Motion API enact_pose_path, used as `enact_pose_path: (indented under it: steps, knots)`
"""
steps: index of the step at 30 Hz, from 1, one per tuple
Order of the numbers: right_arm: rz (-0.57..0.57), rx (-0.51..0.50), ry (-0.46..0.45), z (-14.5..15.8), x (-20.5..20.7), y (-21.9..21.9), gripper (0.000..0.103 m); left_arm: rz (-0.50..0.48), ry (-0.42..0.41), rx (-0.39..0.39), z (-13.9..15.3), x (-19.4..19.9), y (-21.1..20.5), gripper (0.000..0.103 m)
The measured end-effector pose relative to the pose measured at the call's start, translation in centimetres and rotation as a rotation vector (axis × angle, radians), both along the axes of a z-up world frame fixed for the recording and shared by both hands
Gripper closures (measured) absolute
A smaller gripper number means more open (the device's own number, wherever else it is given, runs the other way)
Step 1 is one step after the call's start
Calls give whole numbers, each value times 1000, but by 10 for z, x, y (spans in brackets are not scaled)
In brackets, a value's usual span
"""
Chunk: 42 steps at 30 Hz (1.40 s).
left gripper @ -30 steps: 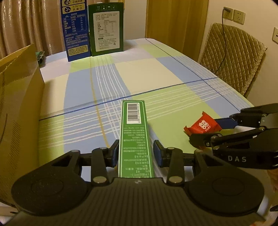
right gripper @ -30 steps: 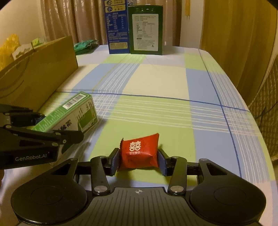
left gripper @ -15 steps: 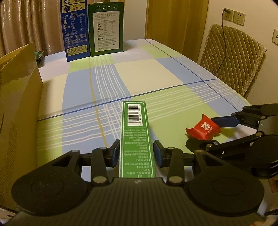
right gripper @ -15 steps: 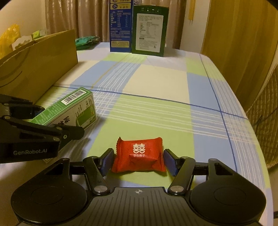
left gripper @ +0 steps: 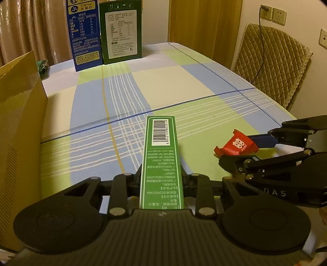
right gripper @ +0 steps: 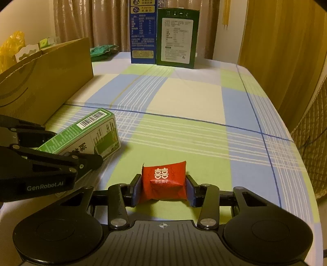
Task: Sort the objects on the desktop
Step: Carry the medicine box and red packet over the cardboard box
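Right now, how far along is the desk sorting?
Nothing looks sorted yet. In hand: the left hand-held gripper is closing on the green box, the right hand-held gripper on the red candy. Both remain on the tablecloth; moving them is left.

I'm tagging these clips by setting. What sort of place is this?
Most likely a room in a home, a dining area perhaps: a table under a checked cloth, a chair with a quilted cover against the wall, curtains, and wall sockets.

dim, warm yellow room light.
fisheye bending curved the edges; corners went black; soft shadows; focus stayed fairly sharp.
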State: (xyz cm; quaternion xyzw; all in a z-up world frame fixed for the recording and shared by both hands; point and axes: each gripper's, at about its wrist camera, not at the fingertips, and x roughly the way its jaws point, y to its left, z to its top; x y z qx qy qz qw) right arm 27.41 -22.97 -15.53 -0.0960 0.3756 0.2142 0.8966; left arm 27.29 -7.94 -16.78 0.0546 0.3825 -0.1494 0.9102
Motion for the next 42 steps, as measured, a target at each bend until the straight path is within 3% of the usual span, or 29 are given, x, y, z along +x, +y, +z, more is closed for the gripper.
enact_pose_path:
  steps: [27,36,42]
  knots:
    - [-39,73,-57,23,2,-3,64,5,-35,-6,19,-11,2,78]
    - [-51,100,-81,43,-10,-1,64,33,-92,-21,54,-24,7,78]
    - [-54,124,-90,65,-44,10,64,73,-115,-47,86,-48,20,78]
